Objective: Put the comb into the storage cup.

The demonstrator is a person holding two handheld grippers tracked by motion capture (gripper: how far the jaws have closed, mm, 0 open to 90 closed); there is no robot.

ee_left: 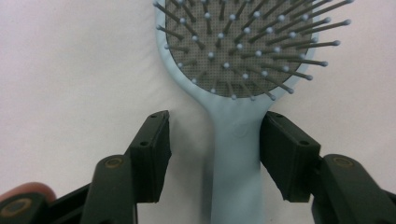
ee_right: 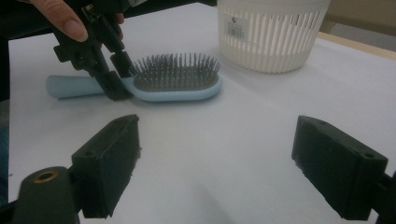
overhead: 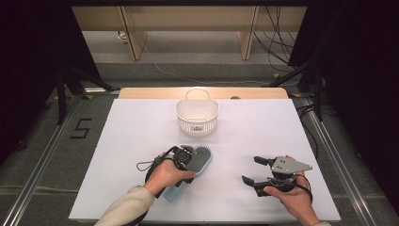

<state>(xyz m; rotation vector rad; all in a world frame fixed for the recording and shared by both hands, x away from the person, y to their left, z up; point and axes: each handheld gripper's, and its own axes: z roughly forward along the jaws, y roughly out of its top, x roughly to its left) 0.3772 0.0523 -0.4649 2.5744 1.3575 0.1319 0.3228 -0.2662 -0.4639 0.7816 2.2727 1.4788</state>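
Black left tongs (ee_left: 215, 154) sit half open around the blue hairbrush (ee_left: 233, 140) neck, low in the frame, not squeezing yet. It looks light, hard, maybe slippery. Right tongs (ee_right: 215, 163) wide open, empty.

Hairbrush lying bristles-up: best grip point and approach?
Grip the hairbrush at the neck of its handle, just below the bristle pad, coming straight down from above. It lies flat with bristles up, and the handle is narrow and smooth-sided there. The left gripper already straddles that spot; one pad looks against it, the other has a gap.
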